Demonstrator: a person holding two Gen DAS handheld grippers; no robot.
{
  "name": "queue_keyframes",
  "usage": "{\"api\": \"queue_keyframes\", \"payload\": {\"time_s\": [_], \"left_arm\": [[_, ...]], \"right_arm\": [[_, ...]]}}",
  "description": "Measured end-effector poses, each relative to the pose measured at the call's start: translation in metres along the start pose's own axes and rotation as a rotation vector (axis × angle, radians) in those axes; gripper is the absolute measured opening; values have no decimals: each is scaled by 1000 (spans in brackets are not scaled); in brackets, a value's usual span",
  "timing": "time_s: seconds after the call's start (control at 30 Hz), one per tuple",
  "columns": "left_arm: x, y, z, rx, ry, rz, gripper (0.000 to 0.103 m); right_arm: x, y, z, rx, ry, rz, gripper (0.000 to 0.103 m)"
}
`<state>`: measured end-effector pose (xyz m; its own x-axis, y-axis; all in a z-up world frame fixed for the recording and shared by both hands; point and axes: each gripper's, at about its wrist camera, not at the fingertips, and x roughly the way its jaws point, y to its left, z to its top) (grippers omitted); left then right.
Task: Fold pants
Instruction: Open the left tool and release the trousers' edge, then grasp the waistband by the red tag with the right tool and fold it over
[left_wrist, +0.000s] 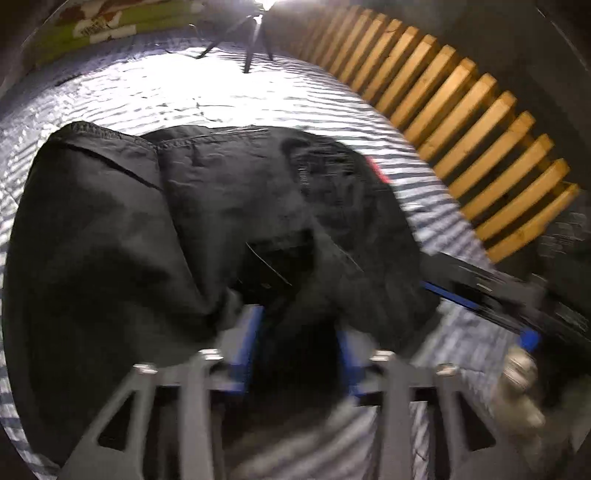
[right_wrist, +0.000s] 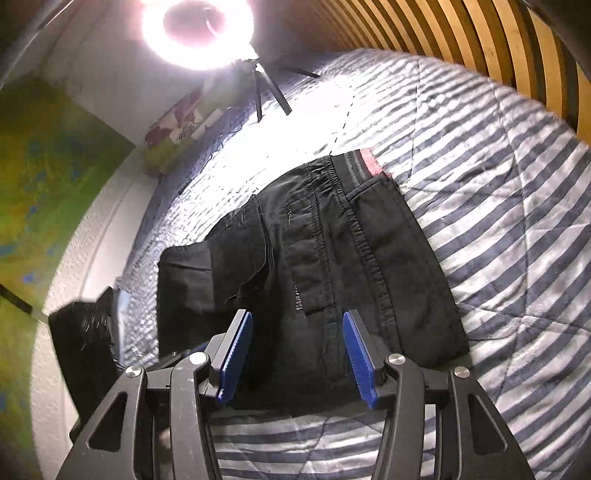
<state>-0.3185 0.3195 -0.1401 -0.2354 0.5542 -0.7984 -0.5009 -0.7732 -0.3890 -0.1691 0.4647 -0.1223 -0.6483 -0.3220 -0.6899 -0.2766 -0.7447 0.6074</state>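
I see my left gripper (left_wrist: 299, 343) with fingers spread wide over the black pants (right_wrist: 314, 266), folded on the striped quilt (right_wrist: 498, 206). My right gripper (right_wrist: 297, 354) hovers equally wide at their near edge.

Pants (right_wrist: 314, 266) lie on the quilt (right_wrist: 498, 221), just ahead of my right gripper (right_wrist: 297, 354); ring light (right_wrist: 197, 27) behind, slats (right_wrist: 480, 40) to right.
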Motion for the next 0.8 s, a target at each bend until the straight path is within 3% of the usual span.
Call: {"api": "queue_keyframes", "payload": {"time_s": [0.17, 0.33, 0.43, 0.47, 0.63, 0.8], "left_arm": [[-75, 35, -35, 16, -91, -3, 61], [-138, 103, -85, 2, -104, 184, 61], [-152, 142, -113, -67, -64, 228, 61], [-153, 155, -121, -94, -53, 251, 61], [-158, 192, -150, -155, -21, 289, 61], [-155, 198, -166, -133, 20, 305, 61]], "right_arm": [[16, 16, 8, -45, 45, 28, 47], [32, 42, 13, -99, 57, 52, 47], [44, 57, 17, -91, 90, 109, 47], [49, 60, 18, -95, 100, 101, 47], [72, 66, 28, -187, 97, -155, 48], [99, 59, 26, -203, 164, -166, 49]]}}
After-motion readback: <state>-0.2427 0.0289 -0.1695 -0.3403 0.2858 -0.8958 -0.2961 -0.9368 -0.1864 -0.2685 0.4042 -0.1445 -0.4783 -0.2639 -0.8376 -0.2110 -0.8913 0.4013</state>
